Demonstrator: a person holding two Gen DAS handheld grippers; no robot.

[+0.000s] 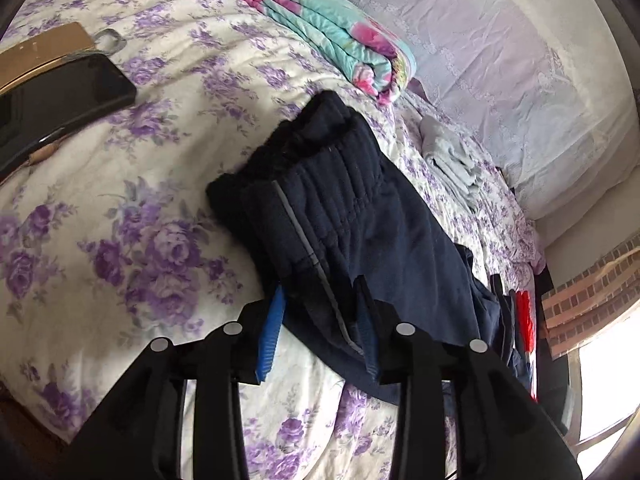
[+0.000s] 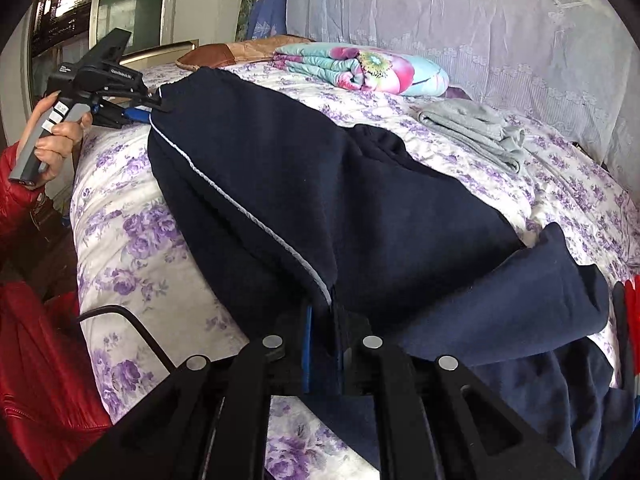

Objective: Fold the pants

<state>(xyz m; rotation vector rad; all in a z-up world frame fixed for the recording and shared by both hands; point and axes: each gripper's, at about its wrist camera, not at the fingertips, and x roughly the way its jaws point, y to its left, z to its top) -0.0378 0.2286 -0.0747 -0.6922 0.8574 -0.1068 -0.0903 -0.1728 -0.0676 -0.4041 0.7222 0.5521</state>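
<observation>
Pants (image 2: 304, 184): halved lengthwise on bed (image 2: 132, 236) — cross folds remain.
Left gripper (image 1: 320, 320): clamps waistband.
Right gripper (image 2: 322, 344): clamps seam edge — cuffs unfolded.

Counted on the bed: one pair of navy pants (image 2: 304, 184), one folded floral quilt (image 2: 372, 68), one folded grey garment (image 2: 476, 128), one black phone (image 1: 60, 96), two grippers: left gripper (image 2: 150, 108), right gripper (image 2: 324, 344).

Navy pants (image 2: 280, 184) with a white side stripe lie lengthwise on the bed; waistband bunched.
</observation>
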